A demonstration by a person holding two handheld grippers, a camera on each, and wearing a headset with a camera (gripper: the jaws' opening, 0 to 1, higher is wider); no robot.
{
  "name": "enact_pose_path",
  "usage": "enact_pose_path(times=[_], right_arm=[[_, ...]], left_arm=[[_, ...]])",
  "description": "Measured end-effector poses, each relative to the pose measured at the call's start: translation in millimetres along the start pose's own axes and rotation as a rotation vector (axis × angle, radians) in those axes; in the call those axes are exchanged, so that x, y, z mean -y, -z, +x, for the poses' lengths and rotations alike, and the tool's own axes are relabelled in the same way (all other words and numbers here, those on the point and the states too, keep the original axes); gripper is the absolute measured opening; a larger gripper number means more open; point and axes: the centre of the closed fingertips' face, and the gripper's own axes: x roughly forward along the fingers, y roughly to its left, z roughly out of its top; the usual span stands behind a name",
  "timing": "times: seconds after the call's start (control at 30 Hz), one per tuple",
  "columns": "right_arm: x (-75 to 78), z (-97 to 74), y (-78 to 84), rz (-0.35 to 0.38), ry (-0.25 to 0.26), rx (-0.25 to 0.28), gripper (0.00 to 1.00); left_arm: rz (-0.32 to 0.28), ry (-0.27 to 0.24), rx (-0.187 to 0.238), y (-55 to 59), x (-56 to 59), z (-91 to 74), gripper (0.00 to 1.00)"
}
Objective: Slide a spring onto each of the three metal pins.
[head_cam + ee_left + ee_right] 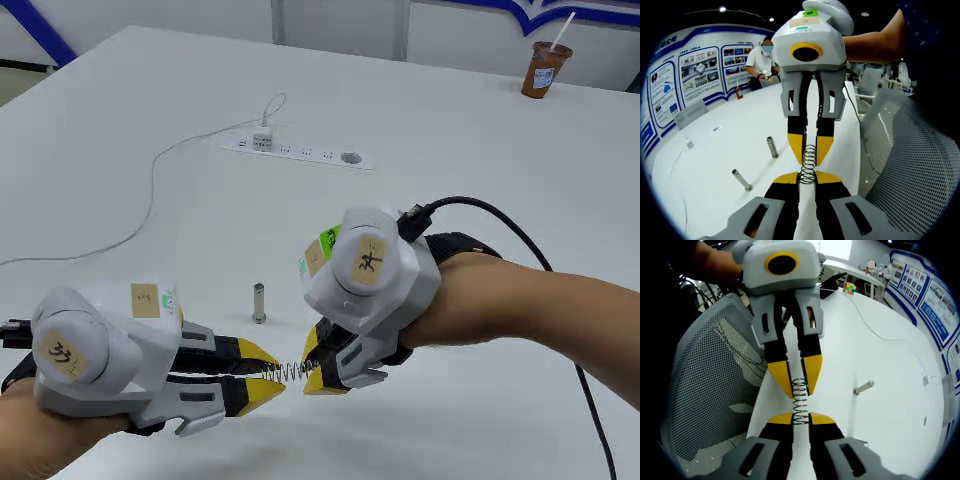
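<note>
Right now the left claw (278, 374) sits at 7 o'clock in the head view, pointing toward 3 o'clock and clamped on one end of the spring (292, 372). Just beyond it, at about 11 o'clock from the spring, a bare pin (259, 302) stands upright on the tabletop (450, 180), apart from both claws. The spring hangs above the tabletop with its long axis running 9 to 3 o'clock, level and crosswise to the pin. The right claw (314, 372) pinches its other end, coming down from 1 o'clock. In the left gripper view a second pin (772, 147) seems to wear a spring already. I judge the left claw nearer the bare pin. One end must be freed and the spring tipped upright before it can drop over the pin.
</note>
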Motion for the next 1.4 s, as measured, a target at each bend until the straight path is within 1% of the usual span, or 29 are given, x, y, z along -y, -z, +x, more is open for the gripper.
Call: enact_pose_path(times=[0.13,0.37,0.63,0.83,1.23,1.4], right_arm=[[0.5,-5.8,-5.6,-0.004,0.007,0.008,0.12],[1.7,-14.0,-22.8,-0.017,0.012,0.028,0.12],[-0.5,-13.3,-35.5,-0.034,0.006,0.043,0.12],[-1.9,-14.5,-44.8,-0.053,0.003,0.047,0.12],[1.2,-15.9,-45.5,-0.058,0.003,0.03,0.12],[4.2,-15.8,-44.8,-0.061,0.005,0.02,0.12]], left_arm=[[-0.005,0.0,-0.005,1.3,-0.2,0.6,0.11],[-0.011,-0.003,-0.011,4.5,-1.9,1.4,0.11],[-0.017,-0.008,-0.011,7.6,-2.4,1.2,0.11],[-0.019,-0.009,-0.005,6.2,-1.7,2.0,0.11],[-0.021,-0.027,0.003,3.1,-4.2,2.6,0.12],[-0.03,-0.035,0.014,1.8,-5.3,1.7,0.15]])
